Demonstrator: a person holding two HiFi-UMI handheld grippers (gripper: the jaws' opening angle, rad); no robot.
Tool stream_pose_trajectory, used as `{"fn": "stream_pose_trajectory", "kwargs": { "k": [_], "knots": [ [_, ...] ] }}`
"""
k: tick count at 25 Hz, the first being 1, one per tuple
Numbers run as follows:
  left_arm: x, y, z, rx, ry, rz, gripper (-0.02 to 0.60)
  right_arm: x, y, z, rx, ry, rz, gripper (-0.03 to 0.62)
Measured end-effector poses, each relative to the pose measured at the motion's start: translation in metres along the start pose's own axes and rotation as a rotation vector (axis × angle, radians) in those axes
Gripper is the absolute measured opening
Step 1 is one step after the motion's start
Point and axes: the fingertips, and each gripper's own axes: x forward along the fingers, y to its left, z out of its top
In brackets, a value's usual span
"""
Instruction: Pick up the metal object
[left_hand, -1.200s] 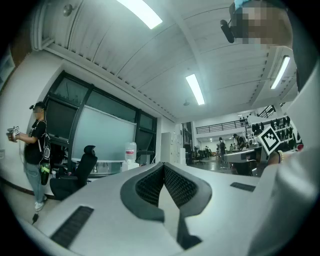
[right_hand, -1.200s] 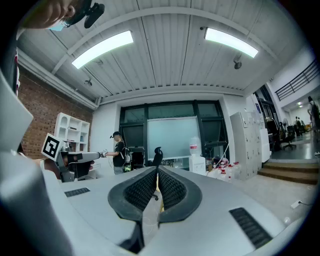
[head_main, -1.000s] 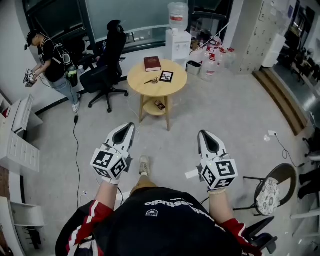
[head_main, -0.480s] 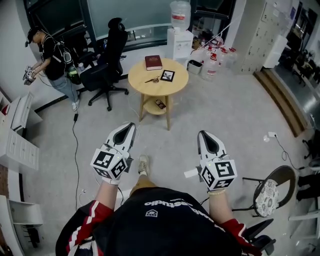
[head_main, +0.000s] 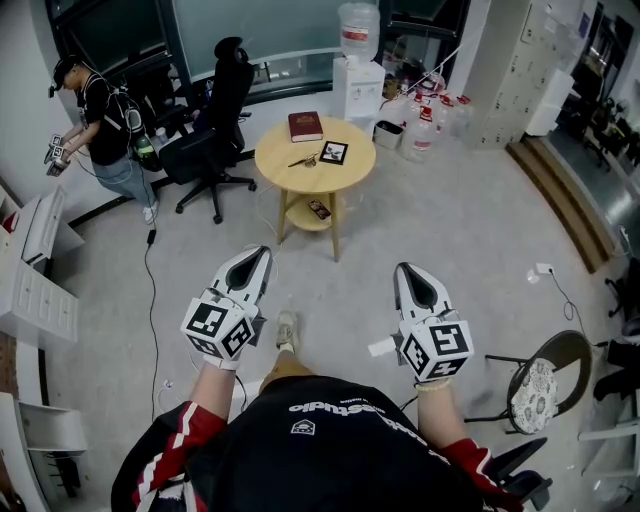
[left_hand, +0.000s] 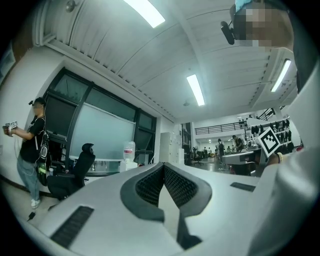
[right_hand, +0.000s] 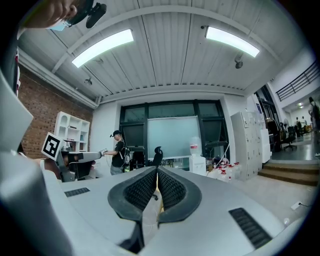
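Observation:
A round wooden table (head_main: 350, 165) stands a few steps ahead of me. On it lie a small metal object (head_main: 304, 159), a dark red book (head_main: 305, 126) and a framed marker card (head_main: 333, 152). My left gripper (head_main: 262, 251) and right gripper (head_main: 403, 268) are held side by side at waist height, well short of the table. Both point toward it. The left gripper (left_hand: 163, 165) has its jaws closed together with nothing between them. The right gripper (right_hand: 157, 170) is likewise shut and empty.
A black office chair (head_main: 215, 125) stands left of the table, and a water dispenser (head_main: 357, 70) with water bottles (head_main: 425, 122) behind it. A person (head_main: 100, 115) stands at far left. White drawers (head_main: 30, 275) line the left side. A round-seat chair (head_main: 545, 385) is at my right. A cable (head_main: 152, 290) runs across the floor.

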Motion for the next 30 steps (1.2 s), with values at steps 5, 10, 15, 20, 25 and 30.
{"fn": "stream_pose_trajectory", "kwargs": {
  "k": [5, 10, 15, 20, 25, 30],
  "knots": [
    [-0.0017, -0.0027, 0.0016, -0.03, -0.005, -0.004, 0.017, -0.0037, 0.0007, 0.0, 0.025, 0.003, 0.022, 0.029],
    [-0.0012, -0.0033, -0.0014, -0.021, 0.003, -0.001, 0.017, -0.0033, -0.0004, -0.0045, 0.018, 0.014, 0.022, 0.03],
    [-0.0006, -0.0025, -0.0008, -0.025, 0.01, -0.004, 0.017, -0.0022, 0.0013, -0.0036, 0.021, 0.017, 0.023, 0.029],
    [-0.0002, -0.0041, -0.0012, -0.017, 0.009, -0.003, 0.017, -0.0062, -0.0044, -0.0076, 0.028, 0.017, 0.013, 0.029],
    [0.0037, -0.0027, 0.0004, -0.011, 0.009, -0.006, 0.017, -0.0037, -0.006, -0.0061, 0.031, 0.014, 0.013, 0.029],
    [0.0028, -0.004, 0.0022, -0.007, 0.01, -0.003, 0.017, -0.0051, -0.0058, -0.0056, 0.034, 0.012, 0.018, 0.029]
  ]
}}
